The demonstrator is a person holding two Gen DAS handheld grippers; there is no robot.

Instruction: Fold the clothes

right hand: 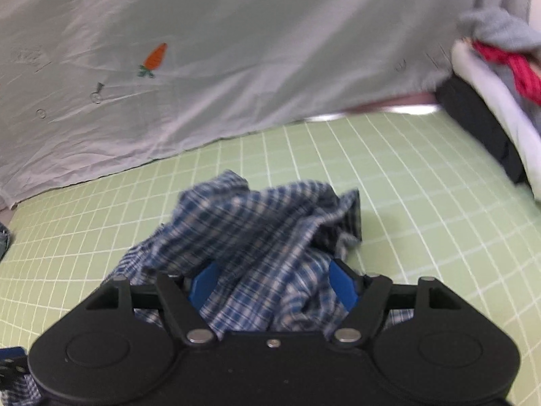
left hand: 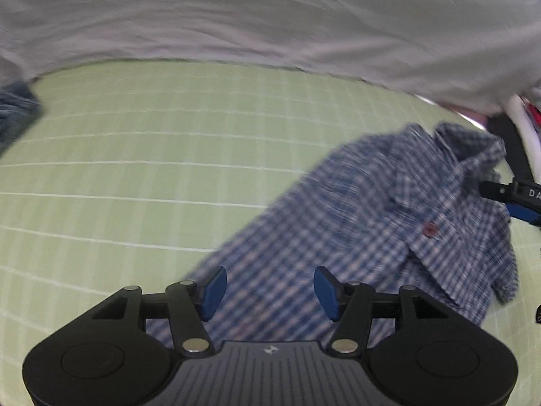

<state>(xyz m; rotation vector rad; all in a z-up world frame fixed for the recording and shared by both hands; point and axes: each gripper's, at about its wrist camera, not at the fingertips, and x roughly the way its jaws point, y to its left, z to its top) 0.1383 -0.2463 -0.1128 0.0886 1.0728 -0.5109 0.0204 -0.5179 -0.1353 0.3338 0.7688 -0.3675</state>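
Note:
A blue-and-white checked shirt [left hand: 389,223] lies crumpled on the green grid mat [left hand: 135,176], its collar to the right. My left gripper [left hand: 270,292] hovers over the shirt's lower part, open, its blue pads [left hand: 214,292] wide apart and clear of the cloth. In the right wrist view, a bunch of the shirt [right hand: 257,237] sits between the jaws of my right gripper [right hand: 272,287]. The jaws stand wide and the inner faces of the pads [right hand: 341,287] show beside the cloth. That gripper's fingers [left hand: 514,199] also appear at the shirt's collar in the left wrist view.
A grey sheet with a carrot print [right hand: 154,57] hangs along the mat's far edge. A pile of clothes, white, red and grey [right hand: 500,64], lies at the far right over something black. A bit of blue denim [left hand: 17,111] shows at the left edge.

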